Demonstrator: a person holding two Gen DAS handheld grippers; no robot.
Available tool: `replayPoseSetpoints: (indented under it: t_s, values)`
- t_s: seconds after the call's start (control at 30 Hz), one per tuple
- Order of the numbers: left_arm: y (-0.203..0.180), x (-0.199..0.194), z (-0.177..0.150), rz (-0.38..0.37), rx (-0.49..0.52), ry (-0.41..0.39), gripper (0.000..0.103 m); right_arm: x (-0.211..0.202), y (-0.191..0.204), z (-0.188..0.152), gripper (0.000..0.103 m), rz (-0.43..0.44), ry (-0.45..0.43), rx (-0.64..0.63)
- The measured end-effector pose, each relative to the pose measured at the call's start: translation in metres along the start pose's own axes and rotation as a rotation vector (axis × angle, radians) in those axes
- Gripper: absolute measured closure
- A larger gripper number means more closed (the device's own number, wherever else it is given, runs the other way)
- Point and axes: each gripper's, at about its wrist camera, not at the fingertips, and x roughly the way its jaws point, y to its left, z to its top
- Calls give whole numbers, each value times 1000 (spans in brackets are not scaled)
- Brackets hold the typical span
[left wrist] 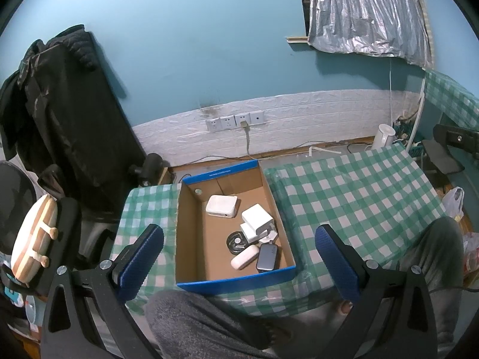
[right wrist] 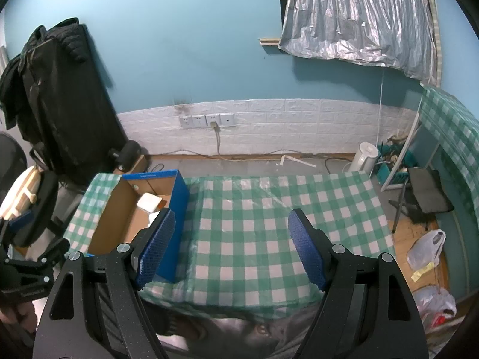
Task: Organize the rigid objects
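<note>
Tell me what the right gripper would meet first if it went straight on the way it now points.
The open right gripper points down at bare green-and-white checked tablecloth, so it would probably meet that first. The blue-rimmed cardboard box sits just beside its left finger; depth is hard to judge.

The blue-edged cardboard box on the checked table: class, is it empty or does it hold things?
Holds things. The blue-edged cardboard box contains white chargers, a white oval case, a grey power bank and a black disc.
</note>
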Motion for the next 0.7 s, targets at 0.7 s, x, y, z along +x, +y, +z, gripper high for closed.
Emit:
replayPoseSetpoints:
  t_s: [0.7]
  values:
    - [-3,-1,-4,-7,6,8,1,1,1,0,25,-1,4,0]
